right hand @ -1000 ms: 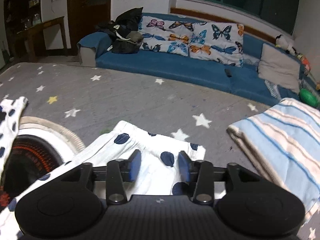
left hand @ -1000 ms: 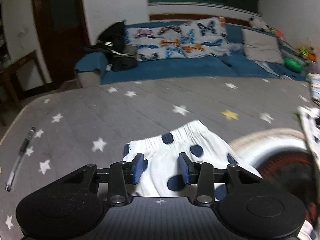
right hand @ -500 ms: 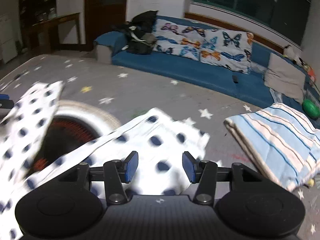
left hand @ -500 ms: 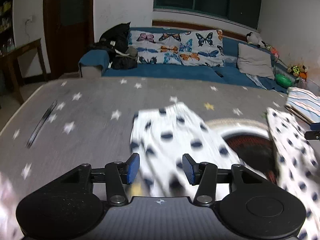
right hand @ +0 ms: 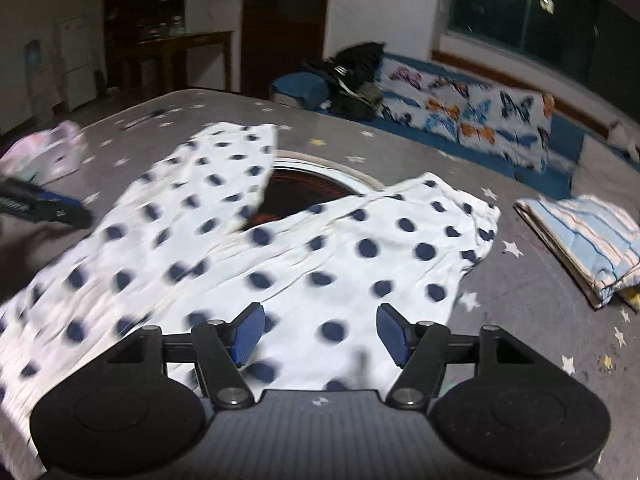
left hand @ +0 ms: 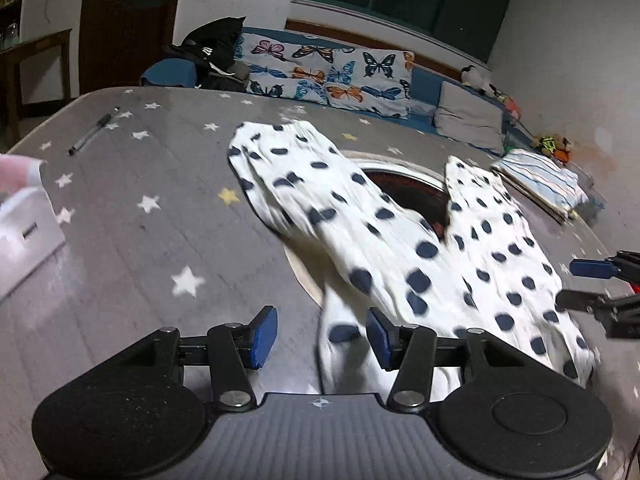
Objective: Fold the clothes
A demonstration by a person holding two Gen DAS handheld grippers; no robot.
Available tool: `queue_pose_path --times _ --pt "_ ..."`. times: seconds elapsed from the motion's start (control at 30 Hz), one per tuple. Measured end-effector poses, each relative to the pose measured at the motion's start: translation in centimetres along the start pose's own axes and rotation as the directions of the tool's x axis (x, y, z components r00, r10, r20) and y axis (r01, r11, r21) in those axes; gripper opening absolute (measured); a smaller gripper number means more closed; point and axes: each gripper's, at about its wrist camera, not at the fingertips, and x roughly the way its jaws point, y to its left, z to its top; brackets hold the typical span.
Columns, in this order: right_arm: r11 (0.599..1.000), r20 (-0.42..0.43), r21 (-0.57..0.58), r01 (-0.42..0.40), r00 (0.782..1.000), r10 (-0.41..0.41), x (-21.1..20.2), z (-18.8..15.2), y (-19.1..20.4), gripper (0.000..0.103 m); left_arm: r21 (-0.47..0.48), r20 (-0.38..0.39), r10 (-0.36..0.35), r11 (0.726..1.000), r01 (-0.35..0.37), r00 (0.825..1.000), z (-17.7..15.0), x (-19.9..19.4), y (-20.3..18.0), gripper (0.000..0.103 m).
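Polka-dot trousers (right hand: 320, 248) lie spread on the star-patterned desk (left hand: 132, 236), just ahead of the left hand-held gripper (left hand: 322, 338) and right hand-held gripper (right hand: 320, 334), both open and empty.

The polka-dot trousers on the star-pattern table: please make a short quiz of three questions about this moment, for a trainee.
1. True or false: the left claw is shut on the polka-dot trousers.
2. Which thing lies at the far left of the table in the left wrist view? A) a pen B) a cup C) a shoe
3. Fill in: the folded cloth at the table's right side, the striped cloth, is light ____ with pale stripes.

Key:
1. False: both the left claw and the right claw stand open, with the trousers spread flat.
2. A, the pen.
3. blue
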Motion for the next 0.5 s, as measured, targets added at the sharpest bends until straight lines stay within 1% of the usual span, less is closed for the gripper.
queue_pose_path --times 0.07,0.1,0.13,0.17,0.2,0.23,0.3,0.4,0.47,0.5 --pt "1.000 0.035 -0.025 -0.009 0.999 0.010 -1.4 -1.0 1.8 0.070 -0.009 -0.009 0.001 1.000 -0.001 1.000 -0.5 0.2 -0.2 0.050" --pt "0.999 0.044 -0.029 -0.015 0.999 0.016 -1.8 -1.3 2.4 0.071 -0.013 -0.013 0.004 1.000 -0.004 1.000 -0.7 0.3 -0.3 0.044" --pt "0.999 0.050 -0.034 -0.020 0.999 0.022 -2.2 -1.6 2.9 0.071 -0.017 -0.014 0.003 1.000 -0.003 1.000 -0.9 0.3 -0.3 0.041" --pt "0.999 0.057 -0.039 -0.025 0.998 0.027 -2.6 -1.9 3.5 0.071 -0.019 -0.012 -0.002 1.000 0.002 1.000 -1.1 0.3 -0.4 0.035" --pt "0.999 0.061 -0.039 -0.031 0.998 0.033 -2.8 -2.2 4.0 0.071 -0.021 -0.010 -0.008 1.000 0.008 1.000 -1.3 0.4 -0.5 0.024" --pt "0.999 0.065 -0.038 -0.037 0.997 0.039 -3.1 -2.6 4.5 0.071 -0.022 -0.007 -0.013 1.000 0.013 1.000 -1.4 0.4 -0.6 0.020" --pt "0.999 0.064 -0.028 -0.045 0.997 0.047 -3.2 -3.0 5.0 0.072 -0.031 -0.001 -0.019 0.999 0.019 1.000 -1.7 0.3 -0.8 0.007" --pt "0.999 0.062 -0.013 -0.049 0.997 0.050 -3.2 -3.5 5.4 0.072 -0.089 0.029 0.017 0.996 -0.015 0.999 -2.1 -0.9 -0.8 0.003" --pt "0.999 0.063 -0.008 -0.050 0.997 0.050 -3.3 -3.7 5.6 0.072 -0.108 0.077 0.080 0.992 -0.071 0.994 -2.5 -2.8 -1.2 0.003" --pt "0.999 0.063 -0.004 -0.053 0.997 0.053 -3.4 -3.8 5.6 0.072 -0.101 0.090 0.115 0.989 -0.106 0.989 -3.0 -3.5 -1.5 0.003"
